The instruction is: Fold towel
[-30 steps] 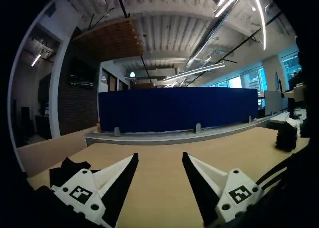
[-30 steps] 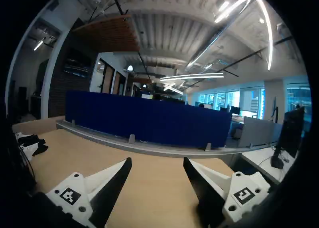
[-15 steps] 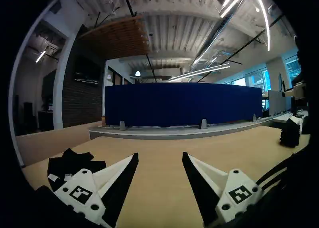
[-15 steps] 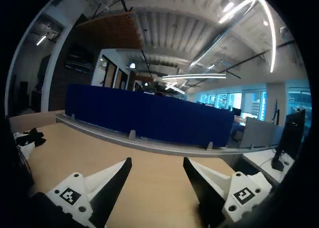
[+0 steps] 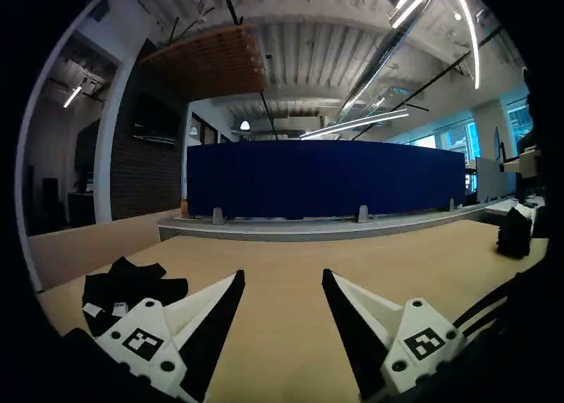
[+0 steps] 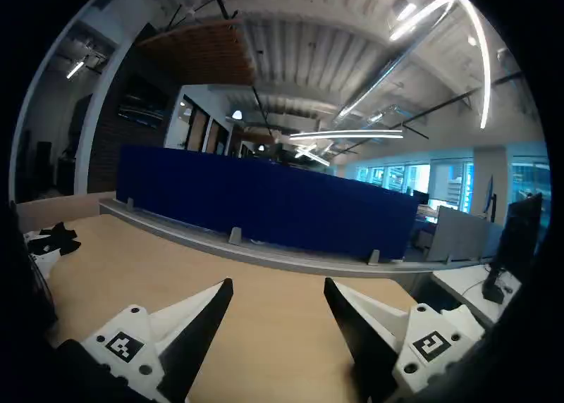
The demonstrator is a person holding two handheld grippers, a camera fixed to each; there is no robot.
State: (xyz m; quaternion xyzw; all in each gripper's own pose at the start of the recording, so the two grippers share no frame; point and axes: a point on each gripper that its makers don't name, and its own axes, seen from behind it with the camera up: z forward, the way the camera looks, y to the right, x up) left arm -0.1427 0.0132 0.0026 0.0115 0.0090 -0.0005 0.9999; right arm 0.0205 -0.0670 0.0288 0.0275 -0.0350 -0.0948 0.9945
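The left gripper hung low over the pale wooden counter with its two white, black-padded fingers spread well apart and nothing between them, so it was released and empty. The towel, a black cloth with small white tags, lay crumpled in a loose heap on the counter just beside the outer edge of that gripper's left finger, partly hidden behind it; whether cloth and finger touched I could not tell. The right gripper was likewise released, its fingers wide apart above bare counter and holding nothing. In the right gripper view a small black heap at the far left of the counter looked like the same towel, well apart from the right gripper, though it was too small to be sure. A long blue partition stood on a grey rail along the far edge of the counter. Overhead ran a ribbed white ceiling with long strip lights and a hanging wooden slat panel. At the right of the right gripper view a dark monitor stood on a neighbouring desk near bright windows.
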